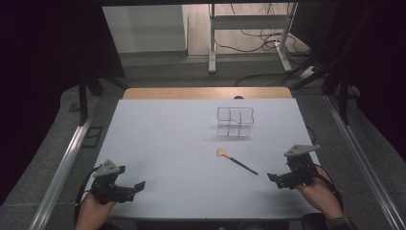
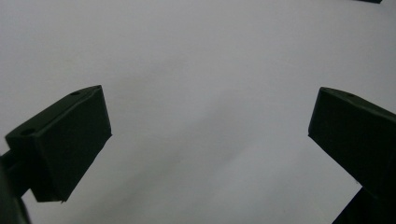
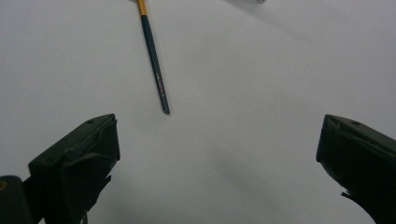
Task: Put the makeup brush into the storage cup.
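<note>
**Jaws apart, brush ahead**

My right gripper (image 1: 280, 180) holds its jaws wide apart, empty, just short of the slim dark-handled makeup brush (image 1: 237, 161) with tan bristles lying flat mid-table. I should approach square across its handle. The clear plastic compartment organiser (image 1: 234, 122) stands beyond; my left gripper (image 1: 130, 189) idles with its jaws spread too.

Both hand-held grippers (image 1: 136, 188) (image 1: 274, 179) wide open
</note>
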The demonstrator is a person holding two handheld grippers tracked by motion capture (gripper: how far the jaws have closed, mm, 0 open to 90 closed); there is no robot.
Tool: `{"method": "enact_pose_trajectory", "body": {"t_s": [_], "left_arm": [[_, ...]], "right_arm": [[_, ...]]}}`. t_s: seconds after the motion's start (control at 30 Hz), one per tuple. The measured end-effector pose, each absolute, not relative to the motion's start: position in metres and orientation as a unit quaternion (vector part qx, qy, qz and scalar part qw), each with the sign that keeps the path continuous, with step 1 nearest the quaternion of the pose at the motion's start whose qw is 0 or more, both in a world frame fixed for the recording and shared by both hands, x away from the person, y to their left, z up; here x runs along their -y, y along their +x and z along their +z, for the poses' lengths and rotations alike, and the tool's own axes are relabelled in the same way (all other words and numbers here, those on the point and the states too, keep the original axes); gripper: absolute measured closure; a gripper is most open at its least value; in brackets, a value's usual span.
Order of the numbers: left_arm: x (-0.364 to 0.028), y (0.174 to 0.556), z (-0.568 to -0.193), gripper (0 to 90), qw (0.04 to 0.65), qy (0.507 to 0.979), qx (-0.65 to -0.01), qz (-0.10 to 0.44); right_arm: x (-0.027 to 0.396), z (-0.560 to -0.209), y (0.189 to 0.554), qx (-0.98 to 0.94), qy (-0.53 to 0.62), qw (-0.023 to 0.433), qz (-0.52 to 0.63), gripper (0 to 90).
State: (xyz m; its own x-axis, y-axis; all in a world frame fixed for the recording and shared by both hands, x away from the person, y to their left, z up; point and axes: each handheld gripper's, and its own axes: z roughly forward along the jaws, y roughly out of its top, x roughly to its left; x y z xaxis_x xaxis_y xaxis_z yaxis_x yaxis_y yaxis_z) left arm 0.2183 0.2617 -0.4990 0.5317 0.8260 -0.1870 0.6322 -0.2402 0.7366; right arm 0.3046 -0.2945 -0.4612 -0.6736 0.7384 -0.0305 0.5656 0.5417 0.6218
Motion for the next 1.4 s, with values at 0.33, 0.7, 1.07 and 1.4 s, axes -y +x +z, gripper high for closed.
{"method": "enact_pose_trajectory", "body": {"t_s": [0.33, 0.7, 1.07, 1.4], "left_arm": [[-0.261, 0.219, -0.500, 0.8, 0.400, 0.781, -0.465, 0.120], [-0.262, 0.219, -0.499, 0.5, 0.401, 0.774, -0.475, 0.117], [-0.261, 0.219, -0.499, 0.5, 0.398, 0.778, -0.471, 0.118], [-0.259, 0.219, -0.500, 0.8, 0.387, 0.788, -0.462, 0.126]], "right_arm": [[0.289, -0.461, 0.310, -0.869, 0.378, 0.130, 0.291, 0.0], [0.279, -0.460, 0.317, -0.883, 0.368, 0.118, 0.266, 0.0], [0.268, -0.461, 0.324, -0.889, 0.368, 0.109, 0.249, 0.0], [0.256, -0.462, 0.335, -0.896, 0.363, 0.107, 0.231, 0.0]]}}
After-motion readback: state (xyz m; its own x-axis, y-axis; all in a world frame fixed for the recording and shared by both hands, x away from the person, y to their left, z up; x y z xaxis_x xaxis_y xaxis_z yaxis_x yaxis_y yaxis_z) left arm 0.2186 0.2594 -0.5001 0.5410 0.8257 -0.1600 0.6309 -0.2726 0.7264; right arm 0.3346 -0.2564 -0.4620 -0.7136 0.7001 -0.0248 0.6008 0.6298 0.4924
